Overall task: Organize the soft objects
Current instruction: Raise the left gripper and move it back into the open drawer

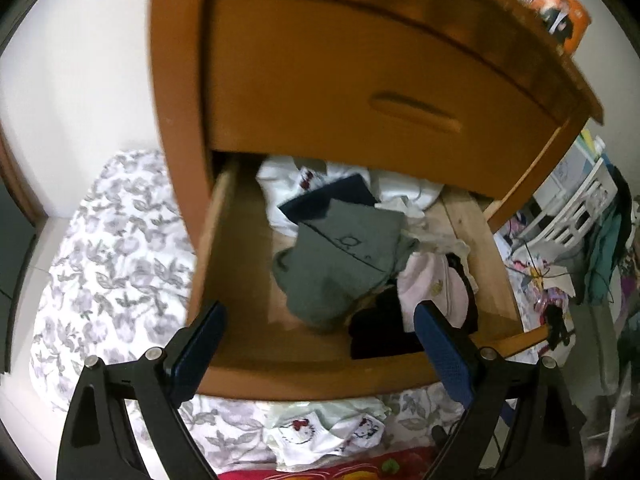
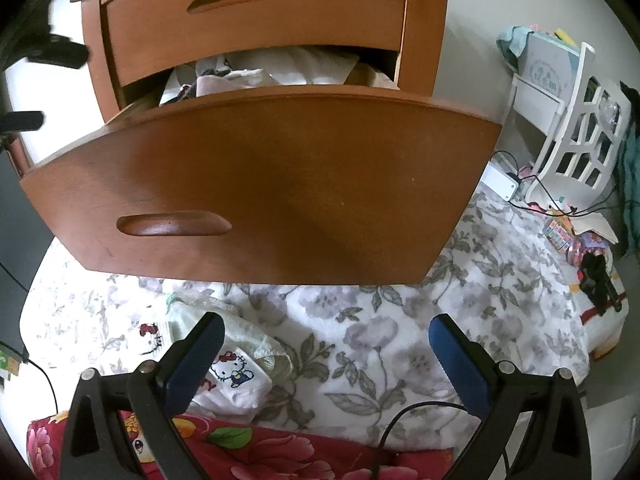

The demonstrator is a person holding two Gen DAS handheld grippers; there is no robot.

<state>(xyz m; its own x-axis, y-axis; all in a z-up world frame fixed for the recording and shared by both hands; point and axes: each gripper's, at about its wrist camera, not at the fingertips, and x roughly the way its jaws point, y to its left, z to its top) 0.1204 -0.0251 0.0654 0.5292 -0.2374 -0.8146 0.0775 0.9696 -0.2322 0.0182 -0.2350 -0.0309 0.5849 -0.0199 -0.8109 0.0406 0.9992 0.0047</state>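
A: Clothes [image 1: 344, 252] lie heaped in the pulled-out drawer [image 1: 224, 264]; one white garment [image 2: 236, 364] lies on the floral sheet [image 2: 400, 344] below

B: Left gripper [image 1: 320, 344] and right gripper [image 2: 326, 356]: both spread wide, empty

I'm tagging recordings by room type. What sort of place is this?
Most likely a bedroom: a wooden chest with an open drawer of loose clothes, such as a grey garment, stands over a floral bedspread, with a white shelf rack nearby.

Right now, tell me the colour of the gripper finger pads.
Dark blue pads, on black frames; clearest in the right wrist view.
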